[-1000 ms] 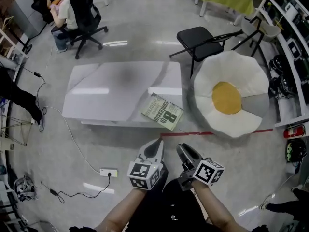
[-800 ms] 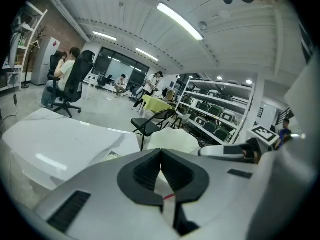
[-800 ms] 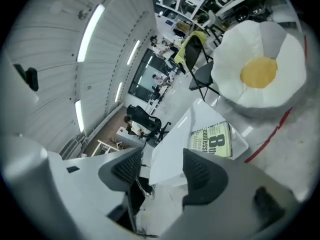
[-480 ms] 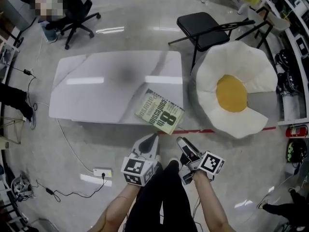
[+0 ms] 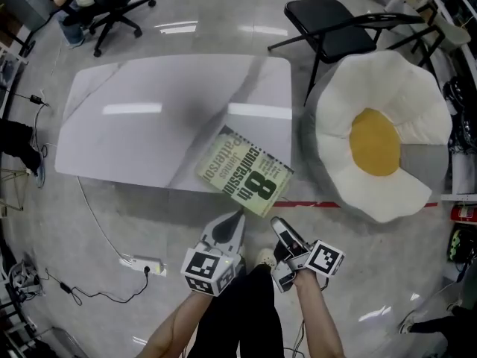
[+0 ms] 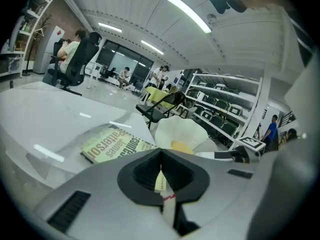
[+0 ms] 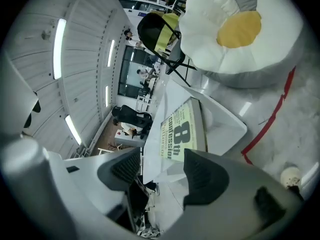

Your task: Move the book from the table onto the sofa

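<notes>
White table [image 5: 149, 118] in head view, book [image 5: 246, 173] lying at near right corner by the edge; egg-shaped sofa [image 5: 376, 136] just right, open floor [image 5: 149, 222] on near side. L gripper [image 5: 235, 218] and R gripper [image 5: 279, 226] low, just short of book. L gripper view: jaws clamped together, empty. R gripper view: rolled sideways, jaws just been opening, wide apart, nothing betw.

Book [image 5: 245, 172] on near right corner of table [image 5: 141, 136], sofa [image 5: 376, 80] right of it, chair [image 5: 326, 17] behind
</notes>
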`<state>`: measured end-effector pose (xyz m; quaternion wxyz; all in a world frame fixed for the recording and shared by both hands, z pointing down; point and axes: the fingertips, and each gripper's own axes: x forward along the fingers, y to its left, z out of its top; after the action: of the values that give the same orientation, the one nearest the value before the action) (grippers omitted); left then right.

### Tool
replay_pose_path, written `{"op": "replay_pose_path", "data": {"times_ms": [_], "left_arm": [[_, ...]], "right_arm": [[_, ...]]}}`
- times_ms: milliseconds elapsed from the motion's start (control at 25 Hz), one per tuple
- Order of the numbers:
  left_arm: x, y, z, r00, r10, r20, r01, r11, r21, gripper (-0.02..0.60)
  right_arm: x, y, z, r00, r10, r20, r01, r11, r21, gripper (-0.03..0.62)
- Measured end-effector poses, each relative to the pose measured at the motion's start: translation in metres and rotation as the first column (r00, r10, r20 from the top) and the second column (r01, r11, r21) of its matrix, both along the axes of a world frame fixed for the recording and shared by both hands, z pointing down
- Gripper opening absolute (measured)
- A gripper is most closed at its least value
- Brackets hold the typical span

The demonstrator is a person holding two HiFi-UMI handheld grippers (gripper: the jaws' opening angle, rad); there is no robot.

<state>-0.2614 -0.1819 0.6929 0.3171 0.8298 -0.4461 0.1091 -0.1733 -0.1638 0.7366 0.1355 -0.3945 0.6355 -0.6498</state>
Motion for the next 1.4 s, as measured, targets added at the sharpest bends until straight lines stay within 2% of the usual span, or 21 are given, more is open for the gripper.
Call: {"op": "replay_pose_path", "data": {"times_ms": [160, 360, 520, 680, 920, 960, 1400], "left_arm": [[0.000, -0.004, 0.025, 1.000, -0.021, -0.010, 0.022, 1.000, 0.011, 0.011], [0.000, -0.006, 0.051, 0.998, -0.036, -0.045, 0.038, 0.998, 0.049, 0.011], [0.001, 0.000, 0.074, 0.998, -0.033, -0.060, 0.036, 0.998, 0.048, 0.011], [0.000, 0.007, 0.088, 0.997, -0.038, -0.071, 0.041, 0.999, 0.036, 0.011], [-0.005, 0.014, 0.103, 0.997, -0.038, -0.065, 0.039, 0.999, 0.014, 0.010], [-0.006, 0.015, 0.105, 0.997, -0.037, -0.066, 0.038, 0.999, 0.010, 0.011], [-0.002, 0.010, 0.080, 0.998, -0.013, -0.062, 0.015, 1.000, 0.026, 0.011]], "right_arm": [[0.005, -0.002, 0.036, 1.000, -0.018, 0.010, 0.018, 1.000, -0.002, 0.276], [-0.001, -0.012, 0.074, 0.998, -0.034, 0.060, 0.033, 0.999, 0.027, 0.276], [-0.009, -0.021, 0.099, 0.994, -0.025, 0.108, 0.021, 0.999, 0.033, 0.276], [-0.024, -0.030, 0.108, 0.979, -0.037, 0.200, 0.026, 0.998, 0.057, 0.276], [-0.041, -0.045, 0.107, 0.943, -0.004, 0.332, -0.021, 0.997, 0.071, 0.262], [-0.042, -0.045, 0.108, 0.942, 0.008, 0.336, -0.032, 0.997, 0.068, 0.183], [-0.033, -0.037, 0.088, 0.960, 0.037, 0.277, -0.062, 0.995, 0.081, 0.170]]}}
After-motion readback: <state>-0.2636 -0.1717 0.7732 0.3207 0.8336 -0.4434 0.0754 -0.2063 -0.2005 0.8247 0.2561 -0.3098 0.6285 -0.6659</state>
